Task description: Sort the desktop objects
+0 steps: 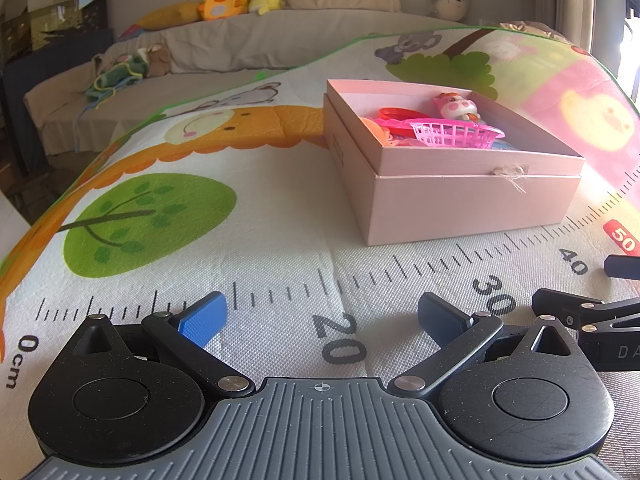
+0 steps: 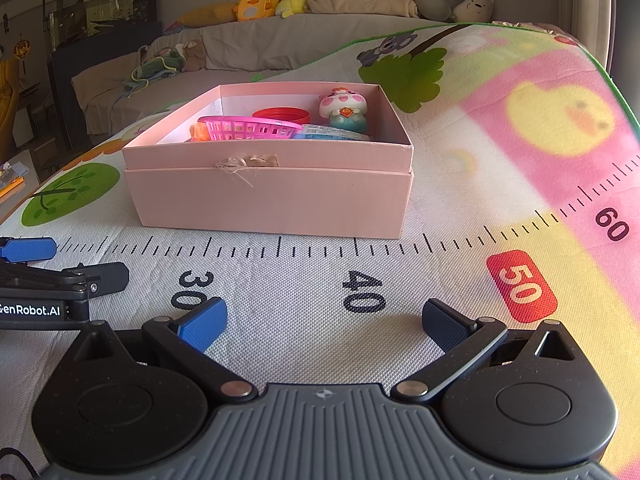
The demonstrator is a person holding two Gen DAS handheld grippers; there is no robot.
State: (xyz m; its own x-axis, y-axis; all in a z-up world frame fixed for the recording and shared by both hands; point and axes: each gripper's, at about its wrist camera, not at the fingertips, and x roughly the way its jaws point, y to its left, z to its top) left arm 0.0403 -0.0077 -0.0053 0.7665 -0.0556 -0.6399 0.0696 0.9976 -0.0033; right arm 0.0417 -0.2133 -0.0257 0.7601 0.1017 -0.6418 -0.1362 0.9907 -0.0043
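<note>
One pink box (image 2: 268,196) is sitting on the mat (image 2: 280,292), just past the printed ruler, nested in its own lid. Inside it I'm counting one pink basket (image 2: 248,128), one red lid (image 2: 280,114), one pink-and-white figurine (image 2: 344,110), one blue packet (image 2: 328,133) and something orange (image 2: 198,131), partly hidden. The left tool (image 1: 322,320) is hovering wide open over "20", holding nothing. The right tool (image 2: 324,322) is gaping open too, over "40", holding nothing. The ruler is reading "0cm", 20, 30, 40, 50, 60. The left tool's side is showing "enRobot.AI". Beyond the mat, plush toys (image 2: 256,0) are lining a sofa (image 2: 248,48).
</note>
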